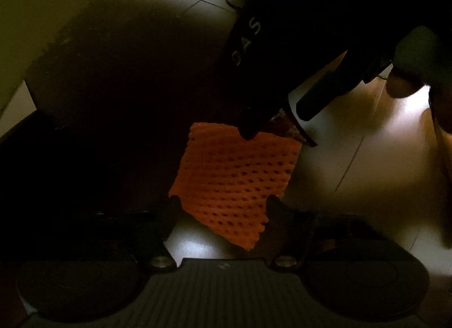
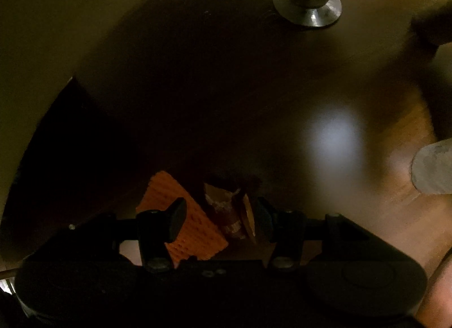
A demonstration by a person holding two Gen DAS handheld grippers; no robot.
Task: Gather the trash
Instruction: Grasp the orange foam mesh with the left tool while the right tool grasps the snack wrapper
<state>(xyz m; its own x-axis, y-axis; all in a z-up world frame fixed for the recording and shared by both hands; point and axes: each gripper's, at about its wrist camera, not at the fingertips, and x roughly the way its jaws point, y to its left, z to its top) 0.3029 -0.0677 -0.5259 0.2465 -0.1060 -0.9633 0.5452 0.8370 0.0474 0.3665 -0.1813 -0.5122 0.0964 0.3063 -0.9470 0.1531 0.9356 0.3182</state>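
Between the apart fingers of the left gripper [image 1: 223, 206] lies an orange foam net [image 1: 237, 184], not gripped; the right gripper [image 2: 220, 215], also apart, straddles a crumpled wrapper [image 2: 226, 209]. Both pieces remain uncollected.

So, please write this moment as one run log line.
scene: dim floor | left claw: open around orange foam net | right claw: open around crumpled wrapper | collected: nothing yet

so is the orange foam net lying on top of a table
No, the orange foam net lies flat on the wooden floor, beside a metal furniture foot.
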